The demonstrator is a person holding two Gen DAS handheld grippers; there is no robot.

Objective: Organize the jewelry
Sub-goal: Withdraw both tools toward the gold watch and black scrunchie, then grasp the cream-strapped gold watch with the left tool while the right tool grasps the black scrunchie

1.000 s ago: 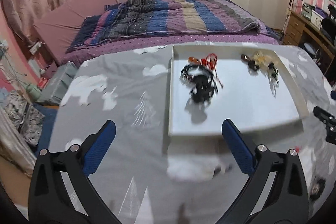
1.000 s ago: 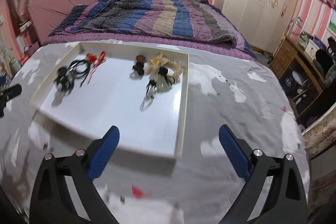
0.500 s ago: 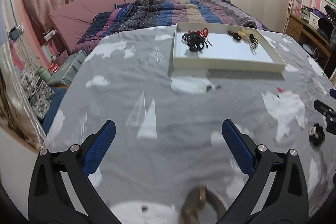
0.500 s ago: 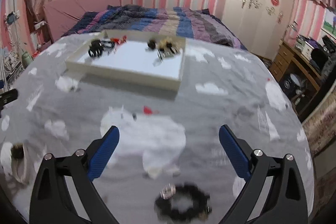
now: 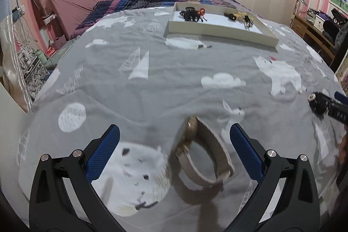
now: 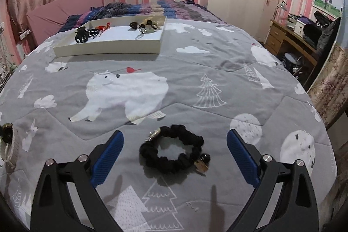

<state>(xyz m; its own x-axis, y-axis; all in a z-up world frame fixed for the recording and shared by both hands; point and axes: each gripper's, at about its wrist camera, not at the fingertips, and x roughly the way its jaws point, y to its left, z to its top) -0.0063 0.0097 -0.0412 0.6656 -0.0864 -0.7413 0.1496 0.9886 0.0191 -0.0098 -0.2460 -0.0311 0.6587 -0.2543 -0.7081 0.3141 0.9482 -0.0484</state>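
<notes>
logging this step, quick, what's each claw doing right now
Left claw: open, holding nothing, a beige-strapped watch lies between its fingers.
Right claw: open, holding nothing, a black beaded bracelet lies between its fingers.

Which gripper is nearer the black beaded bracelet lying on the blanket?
Right. The right gripper is open with the black beaded bracelet lying between its fingers. The left gripper is off to the bracelet's left, open around a beige-strap watch.
</notes>
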